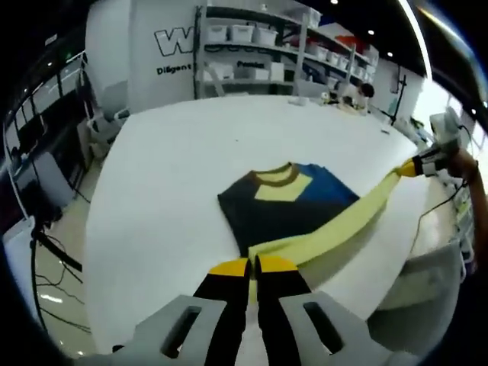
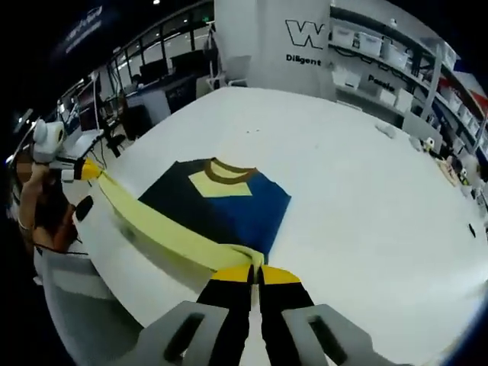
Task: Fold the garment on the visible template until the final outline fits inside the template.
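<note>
Looked like a lab or industrial test hall, not a home. Big white work table [image 1: 168, 175] sat in an open floor area. Behind its far edge stood grey metal shelving [image 1: 255, 46] stacked with white plastic storage bins [image 1: 242, 33]. A white wall panel with large dark printed lettering [image 2: 305, 38] stood next to the racks. Dark ceiling with small recessed spotlights [image 1: 371, 33]. Black cables [image 1: 53, 252] ran across the floor off the table's left edge.
</note>
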